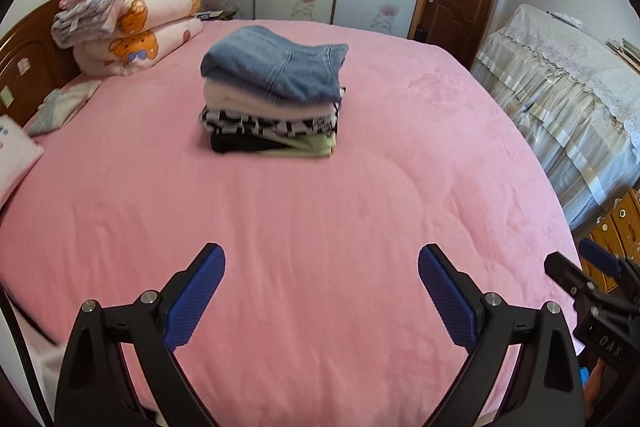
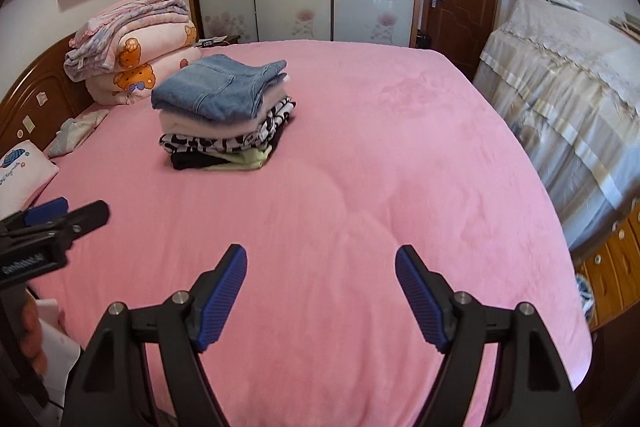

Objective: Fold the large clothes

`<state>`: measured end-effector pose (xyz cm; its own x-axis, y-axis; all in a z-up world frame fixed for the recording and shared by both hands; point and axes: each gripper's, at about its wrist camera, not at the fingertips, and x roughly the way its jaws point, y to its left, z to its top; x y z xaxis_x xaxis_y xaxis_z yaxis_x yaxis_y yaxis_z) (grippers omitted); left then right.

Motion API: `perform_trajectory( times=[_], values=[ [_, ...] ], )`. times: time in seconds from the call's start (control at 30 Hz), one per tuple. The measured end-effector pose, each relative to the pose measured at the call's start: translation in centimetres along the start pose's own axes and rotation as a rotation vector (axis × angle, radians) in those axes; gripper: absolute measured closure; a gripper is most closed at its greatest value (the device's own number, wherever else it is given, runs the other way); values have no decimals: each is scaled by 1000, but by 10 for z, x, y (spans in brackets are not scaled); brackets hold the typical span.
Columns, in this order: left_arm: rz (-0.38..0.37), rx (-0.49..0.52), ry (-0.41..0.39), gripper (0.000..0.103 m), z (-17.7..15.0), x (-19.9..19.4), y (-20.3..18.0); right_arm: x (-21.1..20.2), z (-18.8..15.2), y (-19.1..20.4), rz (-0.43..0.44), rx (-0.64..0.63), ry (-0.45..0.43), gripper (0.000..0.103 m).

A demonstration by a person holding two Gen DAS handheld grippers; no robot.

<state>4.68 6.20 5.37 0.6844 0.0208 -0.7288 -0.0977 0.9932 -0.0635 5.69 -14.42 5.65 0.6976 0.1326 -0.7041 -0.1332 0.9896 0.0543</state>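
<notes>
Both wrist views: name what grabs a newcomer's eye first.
A neat stack of folded clothes, jeans on top, sits mid-bed on the pink bedspread. In the foreground, the left gripper and right gripper hover open and empty. Cartoon-bear quilts are piled by the headboard.

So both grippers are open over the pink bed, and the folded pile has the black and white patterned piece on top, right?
Not quite. The top of the folded pile is blue denim; the black and white patterned piece sits lower, under a pale pink layer. Both wrist views show this. The left gripper and right gripper are indeed open over the pink bed.
</notes>
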Motion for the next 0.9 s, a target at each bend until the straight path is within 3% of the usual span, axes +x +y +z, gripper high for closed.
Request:
perform_trajectory(
  times=[0.23,0.47,0.9],
  values=[
    [10,43,-11,6,-37,-11,-33,-5,-27,-15,1,108,18,26],
    [10,80,41,6,-65,-7,-58,-11,-43,-19,2,107,26,26],
    [15,101,31,6,-72,-17,-75,-24,-55,-29,-23,111,10,26]
  ],
)
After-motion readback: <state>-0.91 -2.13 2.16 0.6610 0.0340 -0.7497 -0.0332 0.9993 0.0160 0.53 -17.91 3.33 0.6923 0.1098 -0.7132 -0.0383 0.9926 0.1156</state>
